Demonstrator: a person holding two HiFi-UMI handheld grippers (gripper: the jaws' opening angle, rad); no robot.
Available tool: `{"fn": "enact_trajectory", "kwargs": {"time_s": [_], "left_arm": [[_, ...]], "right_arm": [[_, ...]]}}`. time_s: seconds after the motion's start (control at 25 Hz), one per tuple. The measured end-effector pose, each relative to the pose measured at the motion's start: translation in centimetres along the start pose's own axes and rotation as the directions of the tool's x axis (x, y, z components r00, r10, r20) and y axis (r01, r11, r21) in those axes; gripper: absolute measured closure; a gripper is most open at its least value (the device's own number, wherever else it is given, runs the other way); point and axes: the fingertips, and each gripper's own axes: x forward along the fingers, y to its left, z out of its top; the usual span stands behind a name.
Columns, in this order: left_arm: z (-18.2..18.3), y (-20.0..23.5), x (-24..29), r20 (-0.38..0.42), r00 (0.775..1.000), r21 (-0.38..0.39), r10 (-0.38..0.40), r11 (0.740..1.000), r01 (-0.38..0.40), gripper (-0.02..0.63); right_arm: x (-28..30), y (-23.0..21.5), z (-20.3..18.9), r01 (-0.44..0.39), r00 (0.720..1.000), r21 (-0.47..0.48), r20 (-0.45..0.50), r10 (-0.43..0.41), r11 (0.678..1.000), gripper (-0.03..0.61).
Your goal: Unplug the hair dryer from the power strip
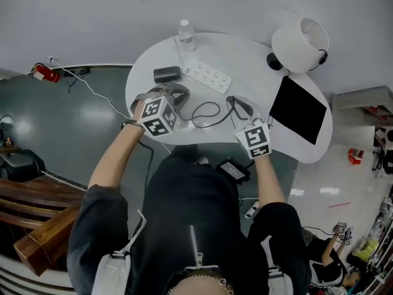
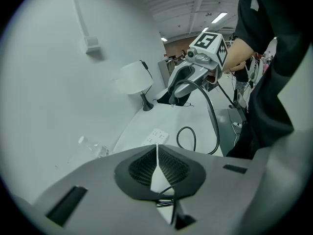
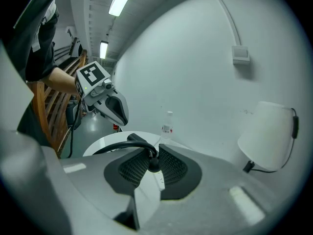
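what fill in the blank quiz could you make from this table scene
1. The right gripper is shut on a black ____.
2. The left gripper is ____, its pads pressed together.
3. A clear plastic ____ stands at the far edge of the table, just beyond the white power strip.

Missing words: cable; shut; bottle.
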Motion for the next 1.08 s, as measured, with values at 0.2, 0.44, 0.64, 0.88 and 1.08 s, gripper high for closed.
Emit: {"fn": "enact_trajectory", "kwargs": {"time_s": [0.2,0.44,0.64,0.88,1.08], "left_arm": [[-0.1,-1.4,-1.0,-0.004,0.999,-0.010,0.032,0.999,-0.032,0.594],[-0.2,-3.0,-2.6,-0.011,0.998,-0.012,0.054,0.998,-0.054,0.593],[-0.2,-4.0,-3.0,-0.013,0.998,-0.013,0.053,0.998,-0.054,0.592],[-0.8,-4.2,-3.2,-0.018,0.999,-0.016,0.049,0.999,-0.050,0.593],[-1.2,-4.8,-3.5,-0.016,0.999,-0.015,0.050,0.999,-0.050,0.592]], "right_arm": [[-1.2,0.9,0.0,-0.005,1.000,-0.020,0.010,0.005,1.000,0.523],[-2.9,2.4,0.1,-0.003,1.000,-0.037,0.018,0.004,0.999,0.523],[-3.6,3.0,-0.1,-0.005,1.000,-0.043,0.017,0.005,0.999,0.523],[-3.3,3.4,0.0,-0.009,1.000,-0.038,0.019,0.010,0.999,0.523],[-3.4,4.2,-0.1,-0.006,1.000,-0.042,0.017,0.007,0.999,0.523]]}}
